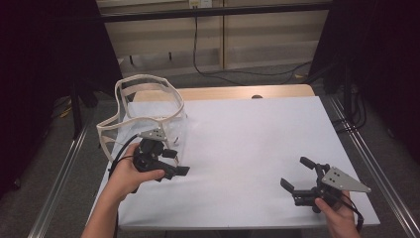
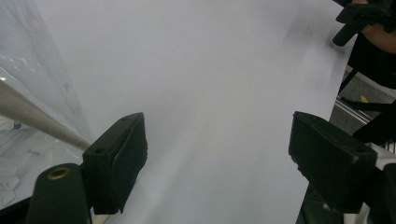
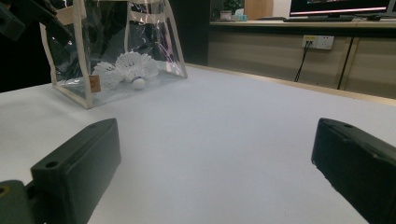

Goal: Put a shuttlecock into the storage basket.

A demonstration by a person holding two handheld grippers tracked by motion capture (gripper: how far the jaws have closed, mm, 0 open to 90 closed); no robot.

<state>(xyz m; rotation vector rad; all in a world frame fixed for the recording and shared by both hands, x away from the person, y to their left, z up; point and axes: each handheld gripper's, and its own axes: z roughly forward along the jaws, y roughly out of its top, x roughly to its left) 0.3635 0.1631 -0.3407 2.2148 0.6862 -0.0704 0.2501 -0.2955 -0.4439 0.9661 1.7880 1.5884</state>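
Two shuttlecocks [image 3: 126, 67] lie inside the clear bag [image 1: 143, 119] at the table's [image 1: 257, 148] ten o'clock. Left gripper [image 1: 171, 166], jaws apart and empty, sits just beside the bag; right gripper [image 1: 297, 176], likewise released, waits at four o'clock, seemingly idle.

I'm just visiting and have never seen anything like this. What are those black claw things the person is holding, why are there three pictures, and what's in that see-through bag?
A person holds a hand tool with two black jaws in each hand: the left gripper and the right gripper. One picture looks down from above the white table; the other two come from cameras riding on each tool, looking out between its jaws. On the table stands a clear plastic bag with cream trim, and the right gripper view shows white feathered shuttlecocks inside it. Both pairs of jaws stand open, holding nothing; the left gripper is beside the bag.
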